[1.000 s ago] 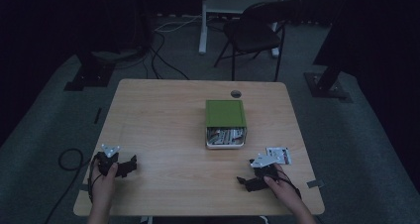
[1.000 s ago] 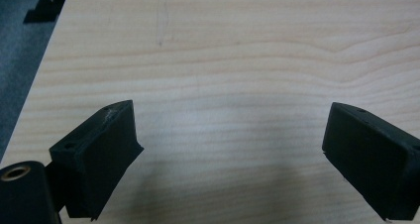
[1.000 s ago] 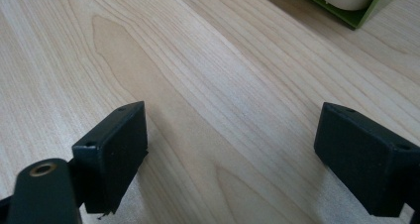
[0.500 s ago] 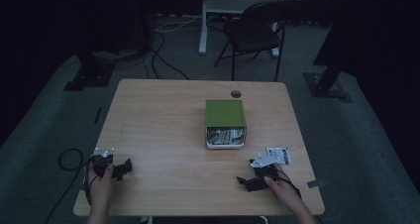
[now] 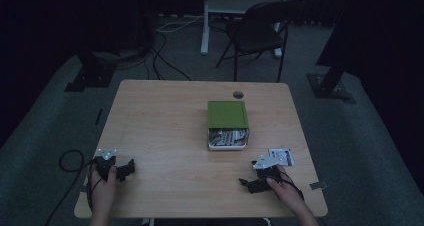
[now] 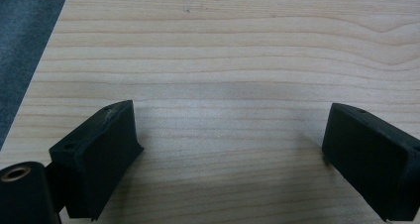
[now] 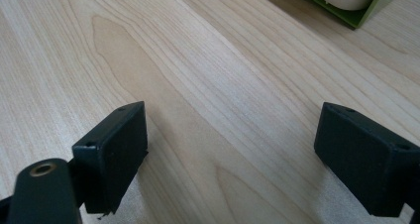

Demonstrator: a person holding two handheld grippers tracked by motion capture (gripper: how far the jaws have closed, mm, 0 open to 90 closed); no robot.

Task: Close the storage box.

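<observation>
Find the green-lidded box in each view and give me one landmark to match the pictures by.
High view: the green-lidded box sits right of the table's middle, its near end open.
Left gripper view: I see bare wood between the open jaws, no box.
Right gripper view: a green corner of the box cuts the top right edge.
Shared landmark: the light wood-grain table.

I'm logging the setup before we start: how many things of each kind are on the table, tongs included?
Tongs: 2, left and right, both open.
Green-lidded box: 1, contents too small to identify.
White card: 1, beside the right tongs.
Total: 4 on the table.
</observation>
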